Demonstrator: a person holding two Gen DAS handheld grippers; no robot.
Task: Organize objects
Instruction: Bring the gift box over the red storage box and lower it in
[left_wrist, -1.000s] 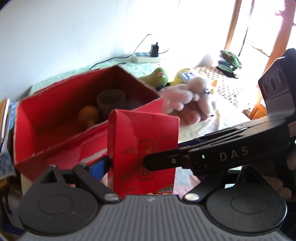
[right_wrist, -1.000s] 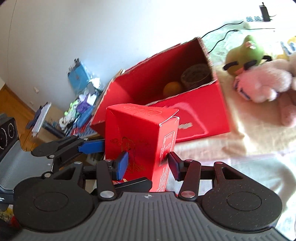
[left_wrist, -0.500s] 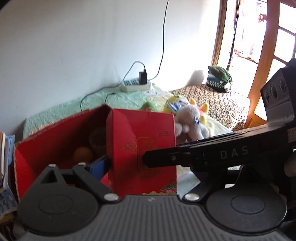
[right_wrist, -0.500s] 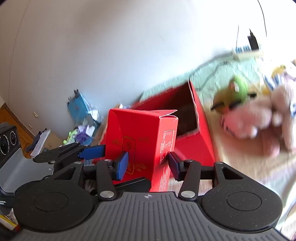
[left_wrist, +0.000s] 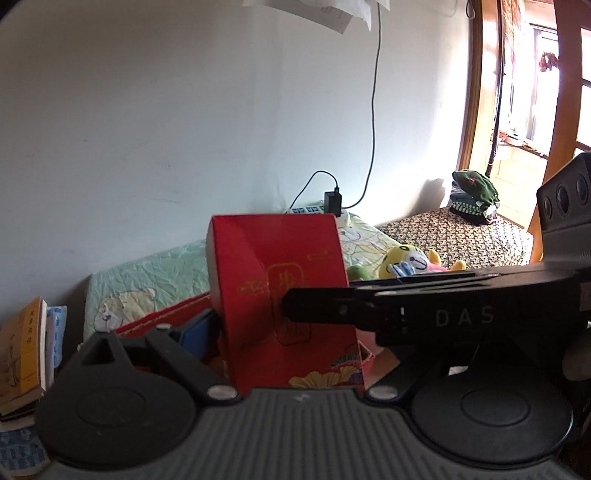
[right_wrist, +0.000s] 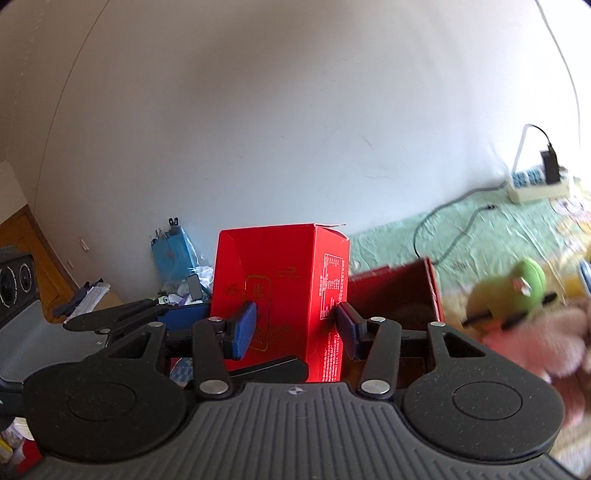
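A small red carton (left_wrist: 280, 306) with gold print hangs upright above the open large red box (left_wrist: 162, 317), gripped from two sides. My left gripper (left_wrist: 288, 332) is shut on it; its blue left pad (left_wrist: 195, 332) presses the carton's side, and its other finger is hidden. In the right wrist view the carton (right_wrist: 280, 288) sits between both blue pads of my right gripper (right_wrist: 295, 328), which is shut on it. The large red box (right_wrist: 399, 291) lies behind and below, its inside dark.
A green plush (right_wrist: 513, 291) and a pink plush (right_wrist: 546, 339) lie on the bed right of the box, with a yellow plush (left_wrist: 402, 262) nearby. Near the wall is a power strip (right_wrist: 535, 184). Books (left_wrist: 26, 350) stand at the left. A blue bag (right_wrist: 171, 251) leans on the wall.
Both grippers have risen with the small carton and tipped upward. The large red box and plush toys have dropped low in both views, and more wall shows.
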